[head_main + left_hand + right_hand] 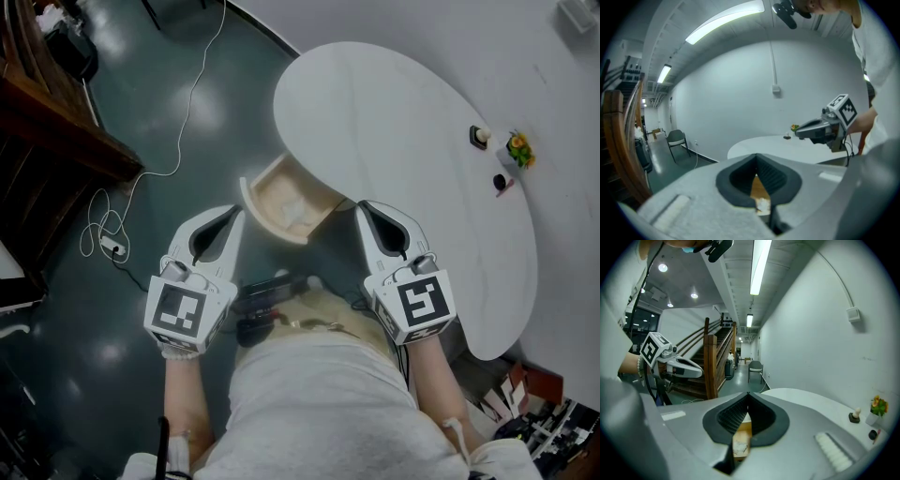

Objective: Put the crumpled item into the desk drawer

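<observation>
The desk drawer [267, 192] stands pulled out from under the white oval desk [394, 122]. A crumpled white item [298, 214] lies inside it. My left gripper [236, 213] hangs shut and empty just left of the drawer. My right gripper [362, 207] is shut and empty just right of it, over the desk's edge. In the left gripper view the jaws [756, 158] meet at their tips, and below them the crumpled item [762, 204] shows on the drawer's wood. In the right gripper view the shut jaws [748, 395] frame the drawer and the crumpled item [740, 447].
On the desk's far right stand a small dark-based object [480, 136], a little flower pot [518, 148] and a dark cap [500, 182]. A white cable and power strip [112, 246] lie on the floor at left, beside a wooden staircase [56, 122]. A chair [677, 138] stands by the wall.
</observation>
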